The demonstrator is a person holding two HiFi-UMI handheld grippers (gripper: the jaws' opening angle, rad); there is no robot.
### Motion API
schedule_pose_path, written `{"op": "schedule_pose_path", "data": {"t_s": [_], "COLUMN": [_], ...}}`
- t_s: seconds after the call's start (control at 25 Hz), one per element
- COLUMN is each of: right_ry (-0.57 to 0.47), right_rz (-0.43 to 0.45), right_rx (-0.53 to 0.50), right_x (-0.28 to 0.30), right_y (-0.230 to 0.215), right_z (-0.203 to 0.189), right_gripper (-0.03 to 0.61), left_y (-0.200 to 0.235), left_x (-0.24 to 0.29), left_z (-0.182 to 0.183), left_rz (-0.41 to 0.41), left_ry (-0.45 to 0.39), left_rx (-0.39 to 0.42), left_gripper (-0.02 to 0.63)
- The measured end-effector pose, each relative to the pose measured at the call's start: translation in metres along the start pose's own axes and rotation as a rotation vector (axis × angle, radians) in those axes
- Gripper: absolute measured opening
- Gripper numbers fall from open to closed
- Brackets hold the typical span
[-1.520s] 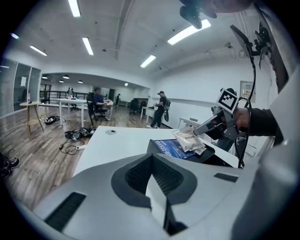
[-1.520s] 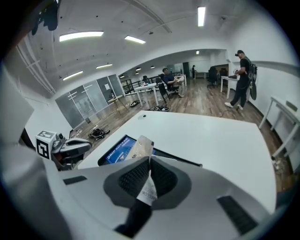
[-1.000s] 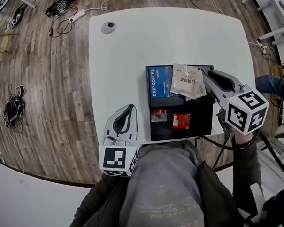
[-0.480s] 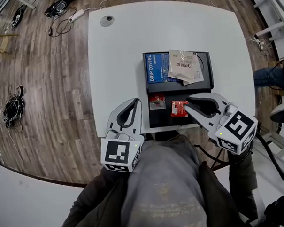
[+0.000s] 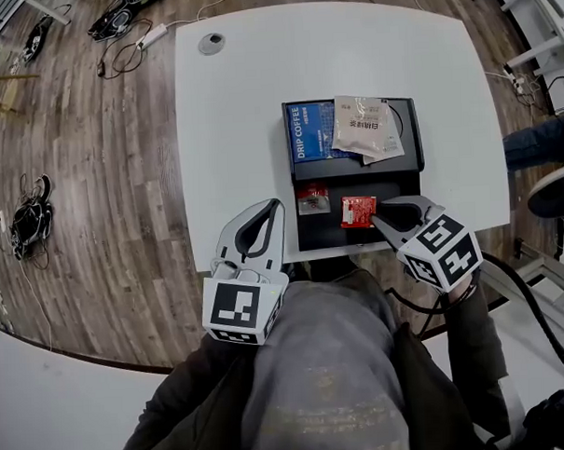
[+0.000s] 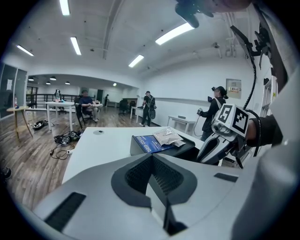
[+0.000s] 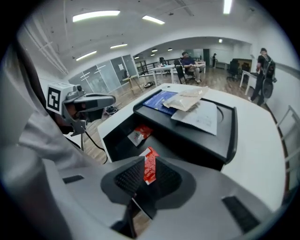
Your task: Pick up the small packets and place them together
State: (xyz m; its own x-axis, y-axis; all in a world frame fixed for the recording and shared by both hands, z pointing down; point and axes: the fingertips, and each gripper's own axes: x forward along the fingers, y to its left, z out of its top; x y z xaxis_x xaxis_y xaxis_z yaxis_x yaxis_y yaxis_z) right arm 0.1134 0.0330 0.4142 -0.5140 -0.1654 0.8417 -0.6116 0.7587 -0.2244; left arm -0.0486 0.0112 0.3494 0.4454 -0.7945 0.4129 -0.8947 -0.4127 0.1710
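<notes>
Between your right tongs (image 7: 149, 158) sits the red packet (image 7: 150, 171), showing in their narrow gap. The tongs are a little spread and, I judge, do not press it yet. You tip this hand steeply down because the packet is low in the black tray (image 5: 331, 236). Ahead of the tips, slightly left, waits the second small packet (image 7: 139, 134), probably its partner. Your left tongs (image 6: 151, 159) are pressed together and empty, pointing only gently downward, with the tray ahead to their right.

Left gripper (image 5: 275, 207) closed, right gripper (image 5: 376, 212) angled down, jaws narrowly apart.
</notes>
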Motion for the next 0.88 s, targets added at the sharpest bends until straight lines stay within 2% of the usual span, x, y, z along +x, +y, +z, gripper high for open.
{"op": "schedule_pose_path", "data": {"t_s": [0.08, 0.32, 0.48, 0.64, 0.88], "right_ry": [0.048, 0.152, 0.229, 0.324, 0.361], "right_rz": [-0.021, -0.053, -0.116, -0.17, -0.156], "right_rx": [0.002, -0.041, -0.091, -0.184, -0.201], "right_x": [0.007, 0.026, 0.032, 0.041, 0.048], "right_y": [-0.005, -0.009, -0.017, -0.021, -0.017], "right_z": [-0.004, -0.011, -0.015, -0.023, -0.024], "right_gripper": [0.068, 0.155, 0.156, 0.156, 0.155], "left_y": [0.0, 0.003, 0.006, 0.009, 0.015], "left_x": [0.002, 0.004, 0.008, 0.009, 0.01], "left_z": [0.0, -0.002, -0.005, -0.009, -0.017], "left_rz": [-0.004, -0.004, -0.003, 0.001, 0.016], "left_ry": [0.002, 0.01, 0.02, 0.028, 0.036], "left_rx": [0.0, -0.005, -0.016, -0.029, -0.054], "left_gripper": [0.003, 0.003, 0.003, 0.003, 0.003]}}
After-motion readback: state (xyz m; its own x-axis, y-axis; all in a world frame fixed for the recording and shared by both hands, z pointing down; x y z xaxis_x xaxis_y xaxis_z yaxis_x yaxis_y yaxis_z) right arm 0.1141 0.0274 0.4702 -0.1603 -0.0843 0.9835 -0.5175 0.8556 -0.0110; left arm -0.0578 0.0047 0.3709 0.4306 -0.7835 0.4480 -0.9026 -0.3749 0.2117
